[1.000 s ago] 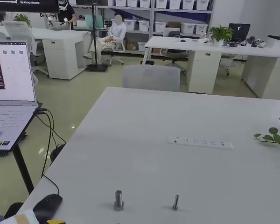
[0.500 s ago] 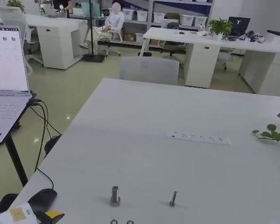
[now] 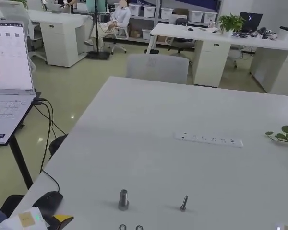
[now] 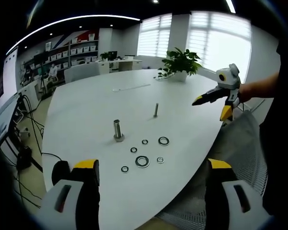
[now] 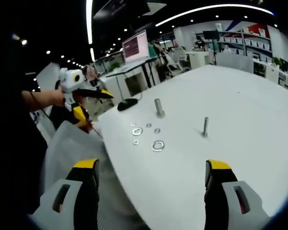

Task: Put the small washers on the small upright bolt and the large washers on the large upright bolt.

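Observation:
The large upright bolt [image 3: 123, 200] [image 4: 117, 130] [image 5: 159, 107] and the thinner small bolt [image 3: 184, 203] [image 4: 156, 109] [image 5: 205, 126] stand near the white table's front edge. Both are bare. Several washers lie flat in front of them. The large washers [image 4: 142, 161] [image 5: 158, 145] are mixed with small washers [image 4: 133, 150] [image 5: 149, 125]. My left gripper [image 4: 151, 191] [image 5: 79, 93] hovers open off the table's left corner. My right gripper [image 5: 151, 191] [image 4: 221, 96] is open beyond the table's edge, off to the right. Neither holds anything.
A white power strip [image 3: 209, 140] lies mid-table and plant leaves [image 3: 283, 135] reach in at the right. A laptop [image 3: 5, 72] on a stand and a black mouse [image 3: 45, 201] are on the left. A grey chair [image 3: 156, 67] stands at the far edge.
The head camera has tipped down a little, bringing two washers into the bottom edge. The bolts stand as before.

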### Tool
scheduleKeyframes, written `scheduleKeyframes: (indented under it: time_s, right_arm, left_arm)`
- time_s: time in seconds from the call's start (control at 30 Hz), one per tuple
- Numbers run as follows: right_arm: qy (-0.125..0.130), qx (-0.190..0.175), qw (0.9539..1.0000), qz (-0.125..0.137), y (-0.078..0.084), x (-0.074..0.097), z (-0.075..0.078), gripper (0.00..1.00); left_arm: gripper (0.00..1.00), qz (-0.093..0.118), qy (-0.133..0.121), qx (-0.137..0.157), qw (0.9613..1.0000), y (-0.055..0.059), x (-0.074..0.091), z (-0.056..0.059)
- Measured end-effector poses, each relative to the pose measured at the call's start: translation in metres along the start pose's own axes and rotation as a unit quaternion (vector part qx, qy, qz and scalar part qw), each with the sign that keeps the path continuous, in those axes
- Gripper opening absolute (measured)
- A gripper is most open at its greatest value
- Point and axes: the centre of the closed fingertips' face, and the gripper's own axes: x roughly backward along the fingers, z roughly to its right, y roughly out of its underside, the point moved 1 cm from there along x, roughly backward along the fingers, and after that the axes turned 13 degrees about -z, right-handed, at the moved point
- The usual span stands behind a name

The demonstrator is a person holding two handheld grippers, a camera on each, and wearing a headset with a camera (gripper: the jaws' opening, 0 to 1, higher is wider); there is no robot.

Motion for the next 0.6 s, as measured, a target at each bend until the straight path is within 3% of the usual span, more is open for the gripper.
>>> scheduleKeyframes:
  time_s: [0.27, 0.6]
  right_arm:
    - [-0.006, 0.053, 0.9981, -0.030, -0.016, -0.017, -0.005, 0.91]
    - [-0.012, 0.107, 0.9920, -0.065, -0.031, -0.042, -0.002, 0.89]
  left_arm:
    - [0.89, -0.015, 0.001, -0.014, 0.9998, 0.009, -0.007, 0.004]
    - [0.89, -0.020, 0.005, -0.022, 0.9996, 0.015, -0.015, 0.006]
